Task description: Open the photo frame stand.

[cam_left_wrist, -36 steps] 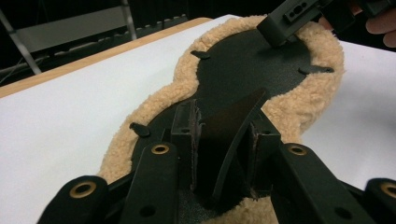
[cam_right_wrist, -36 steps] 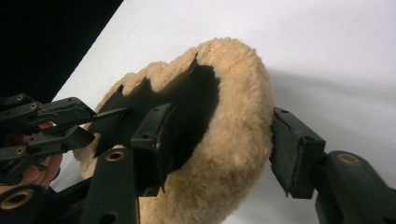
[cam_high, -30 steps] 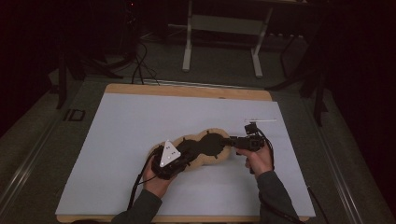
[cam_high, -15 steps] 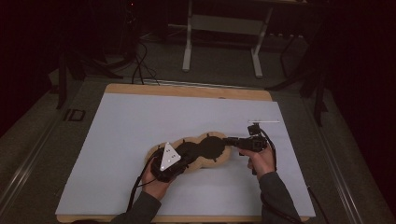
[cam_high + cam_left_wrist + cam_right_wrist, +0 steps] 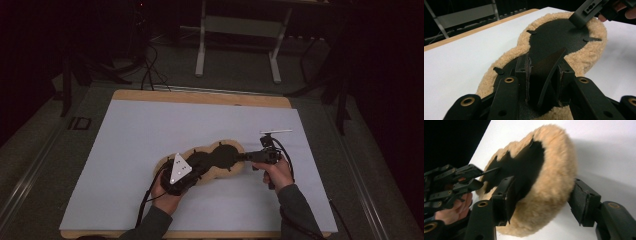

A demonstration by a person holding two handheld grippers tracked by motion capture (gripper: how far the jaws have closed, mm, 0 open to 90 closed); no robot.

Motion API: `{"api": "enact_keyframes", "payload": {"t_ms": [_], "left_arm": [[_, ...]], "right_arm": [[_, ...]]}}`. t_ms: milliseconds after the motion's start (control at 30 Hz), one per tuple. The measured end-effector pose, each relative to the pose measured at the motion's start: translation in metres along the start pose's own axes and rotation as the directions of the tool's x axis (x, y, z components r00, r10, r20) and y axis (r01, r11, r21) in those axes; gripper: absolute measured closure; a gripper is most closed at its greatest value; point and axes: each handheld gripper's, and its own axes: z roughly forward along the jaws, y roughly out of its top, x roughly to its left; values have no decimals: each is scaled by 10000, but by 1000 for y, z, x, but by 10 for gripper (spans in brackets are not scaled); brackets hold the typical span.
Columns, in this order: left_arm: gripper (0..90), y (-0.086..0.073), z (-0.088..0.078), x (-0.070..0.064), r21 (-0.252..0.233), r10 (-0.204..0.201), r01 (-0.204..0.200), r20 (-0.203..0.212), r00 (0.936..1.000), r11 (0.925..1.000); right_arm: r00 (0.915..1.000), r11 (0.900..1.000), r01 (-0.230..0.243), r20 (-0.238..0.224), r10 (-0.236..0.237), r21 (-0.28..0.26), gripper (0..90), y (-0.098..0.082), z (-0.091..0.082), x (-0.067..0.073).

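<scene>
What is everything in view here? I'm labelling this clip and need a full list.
fleece pad: one, tan pile around a black three-lobed backing, lying mid-table
tab: one, black, standing up from the pad's backing
sheet: one, white, covering the table top
table: one, wooden edge showing round the sheet
stand: one, pale metal, on the floor beyond the table
cables: several, black, on the floor at far left
left gripper: black, jaws clamped on the tab
right gripper: black, astride the pad's end lobe, jaws have just been opening, one pad clear of the fleece
hands: left, right, each holding a gripper, dark sleeves
</scene>
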Motion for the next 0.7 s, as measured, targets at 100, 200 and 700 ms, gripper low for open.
{"api": "enact_keyframes", "payload": {"t_ms": [100, 200, 700], "left_arm": [[693, -1, 0, 1, -24, -13, 14, 202, 9998, 10000], [676, -2, -2, 2, -50, -150, 152, 379, 9992, 9999], [381, -7, -6, 2, 874, -555, 480, 851, 9948, 9950]], "right_arm": [[10000, 9994, 30, -46, -28, 349, 432, 0, 3, 1], [9996, 9996, -80, -281, 88, 283, 474, -1, 0, -1], [9989, 9999, 102, -463, -103, -36, 572, -3, -3, -3]]}}
